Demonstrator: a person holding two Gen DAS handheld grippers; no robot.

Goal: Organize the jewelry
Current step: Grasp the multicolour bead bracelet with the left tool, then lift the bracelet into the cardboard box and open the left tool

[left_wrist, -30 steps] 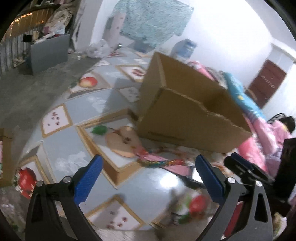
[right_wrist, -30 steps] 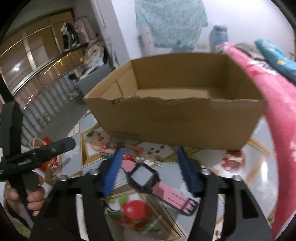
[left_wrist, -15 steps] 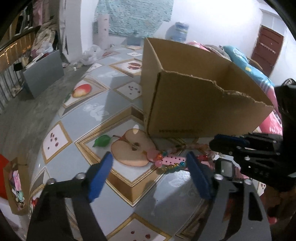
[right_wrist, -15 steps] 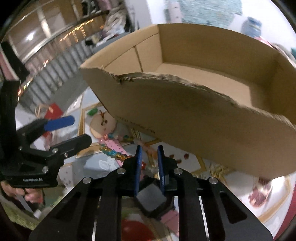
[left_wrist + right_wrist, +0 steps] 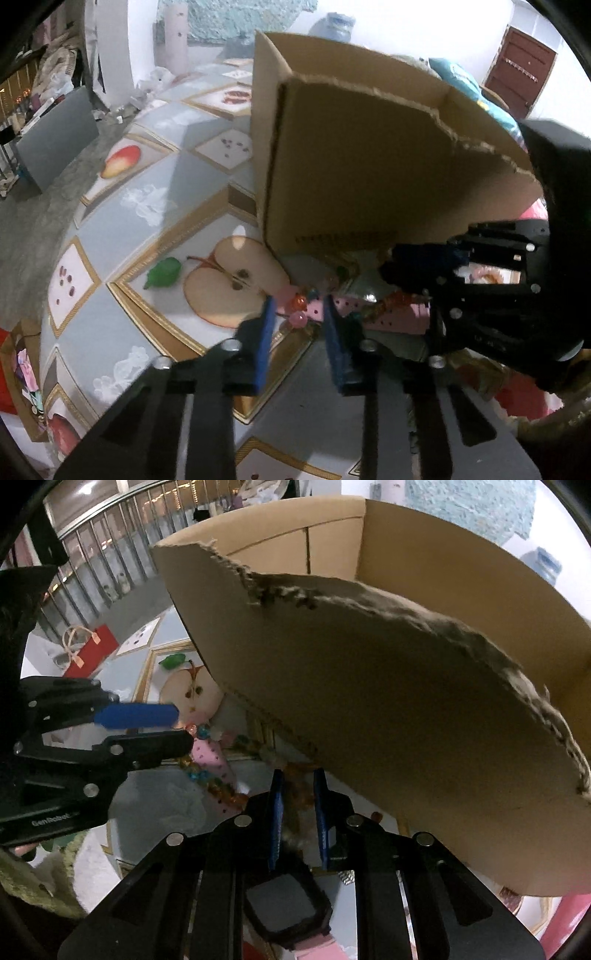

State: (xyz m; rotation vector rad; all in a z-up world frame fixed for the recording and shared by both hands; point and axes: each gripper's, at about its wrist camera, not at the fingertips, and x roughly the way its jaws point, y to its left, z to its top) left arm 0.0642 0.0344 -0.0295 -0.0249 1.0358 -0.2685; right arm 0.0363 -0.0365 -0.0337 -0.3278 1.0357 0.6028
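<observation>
**Jewelry pile right at the foot of the box**

Jewelry here is a bead bracelet [image 5: 301, 306] tangled over a pink watch strap [image 5: 388, 314], lying on the fruit-print tablecloth [image 5: 122, 229] just beside the near corner of the torn cardboard box [image 5: 369, 166]. The left gripper [image 5: 297, 332] has just been closing its blue fingers, and the beads and strap end sit between them, though I can't tell if the pads actually press yet. The right gripper [image 5: 298, 812] is narrowed to a slim gap, with something pale and beady between the pads; too blurry to call it a grip. The watch face [image 5: 286, 908] sits right under it.
</observation>
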